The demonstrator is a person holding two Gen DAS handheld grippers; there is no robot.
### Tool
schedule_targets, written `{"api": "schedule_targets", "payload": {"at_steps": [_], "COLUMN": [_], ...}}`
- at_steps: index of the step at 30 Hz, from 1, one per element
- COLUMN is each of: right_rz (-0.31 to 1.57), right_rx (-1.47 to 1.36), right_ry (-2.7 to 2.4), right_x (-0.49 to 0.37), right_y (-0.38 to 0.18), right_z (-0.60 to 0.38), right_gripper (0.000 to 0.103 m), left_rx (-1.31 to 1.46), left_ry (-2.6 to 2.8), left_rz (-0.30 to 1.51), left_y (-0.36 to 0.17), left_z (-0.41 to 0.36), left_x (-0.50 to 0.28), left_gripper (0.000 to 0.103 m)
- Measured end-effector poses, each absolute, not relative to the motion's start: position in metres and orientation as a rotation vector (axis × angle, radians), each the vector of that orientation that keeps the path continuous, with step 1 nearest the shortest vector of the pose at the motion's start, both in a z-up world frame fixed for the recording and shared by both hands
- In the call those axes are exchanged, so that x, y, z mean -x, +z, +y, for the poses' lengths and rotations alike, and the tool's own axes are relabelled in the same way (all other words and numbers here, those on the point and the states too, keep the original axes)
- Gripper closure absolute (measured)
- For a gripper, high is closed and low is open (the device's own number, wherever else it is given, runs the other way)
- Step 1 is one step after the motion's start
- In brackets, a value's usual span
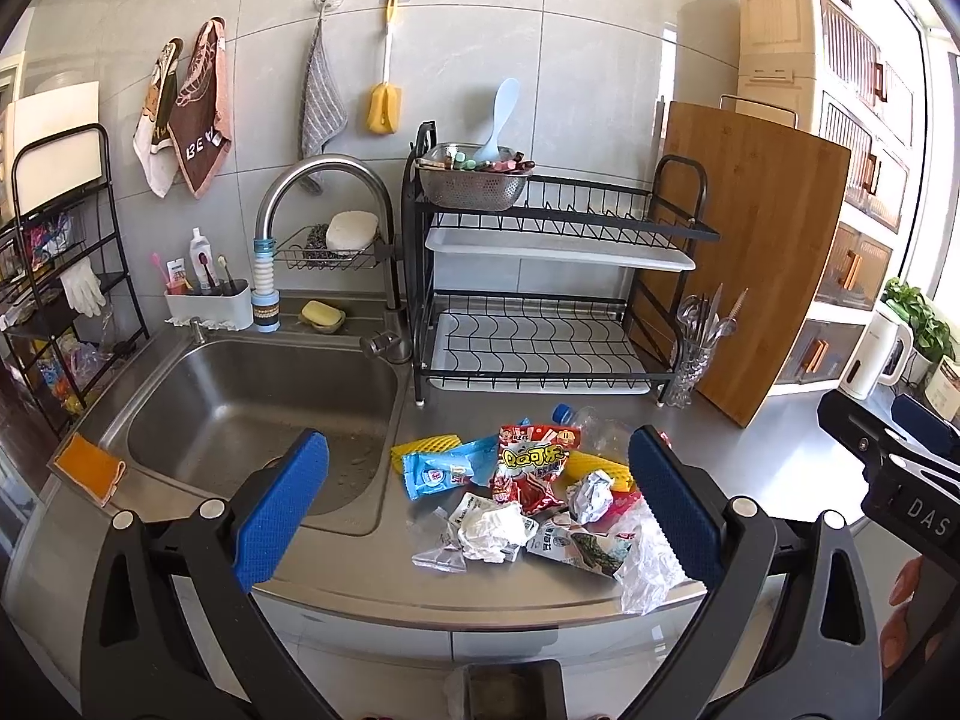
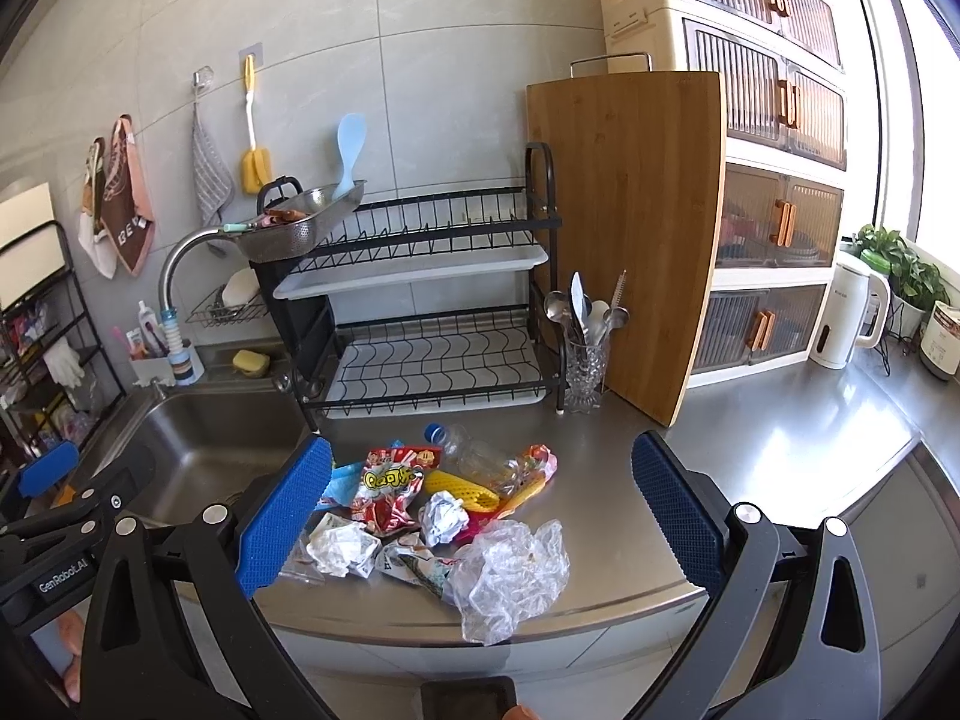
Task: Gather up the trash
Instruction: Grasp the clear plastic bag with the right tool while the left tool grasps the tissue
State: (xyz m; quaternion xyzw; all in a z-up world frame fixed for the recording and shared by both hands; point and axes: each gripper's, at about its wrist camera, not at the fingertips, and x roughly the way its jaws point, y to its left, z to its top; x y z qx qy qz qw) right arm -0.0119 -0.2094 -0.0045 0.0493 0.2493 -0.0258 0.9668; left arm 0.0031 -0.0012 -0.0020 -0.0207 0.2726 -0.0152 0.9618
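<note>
1. Both tools hang off the front edge of the steel counter, and nothing is in either one. The left gripper has its blue pads spread wide; so does the right gripper.
2. The trash lies in one loose heap on the counter, between the sink and the cutting board, just in front of the dish rack.
3. In the heap: a red snack bag, a blue wrapper, yellow foam netting, a crushed bottle, two crumpled paper wads, and a clear plastic bag at the counter's front lip.
4. By my read this is the opening approach: no piece lifted, everything flat on the steel.
5. No bin shows in either view, so where the pieces go I cannot tell.
6. The next move calls for one gripper to drop onto a single piece. The clear plastic bag sits nearest the right one and bulges up, an easy pinch.
7. The flat wrappers will be harder: the pads must catch a raised edge or crease.
</note>
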Motion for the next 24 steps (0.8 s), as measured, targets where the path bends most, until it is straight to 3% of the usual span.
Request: {"api": "schedule_targets", "payload": {"at_steps": [10, 22, 24], "right_rz": [0.484, 0.671, 0.7], "right_rx": [-0.07, -0.142, -0.143], "right_ry": [-0.08, -0.021, -0.02], "right_x": [0.005, -0.035, -0.04], "right_y": [-0.013, -0.076, -0.089], "right_z": [-0.21, -0.227, -0.228], "right_gripper": [0.003, 0.003, 0.009], "left_rx": [0.015, -0.011, 0.004], "left_ry": [-0.04, -0.08, -0.082], "left_rz": [0.548, 0.661, 0.69], "left_y": [-0.016, -0.076, -0.089], "left_z": [-0.003, -0.002, 0.001], "left_x": [-0.013, -0.041, -0.049], "left_gripper": [0.008, 0.008, 0.009]}}
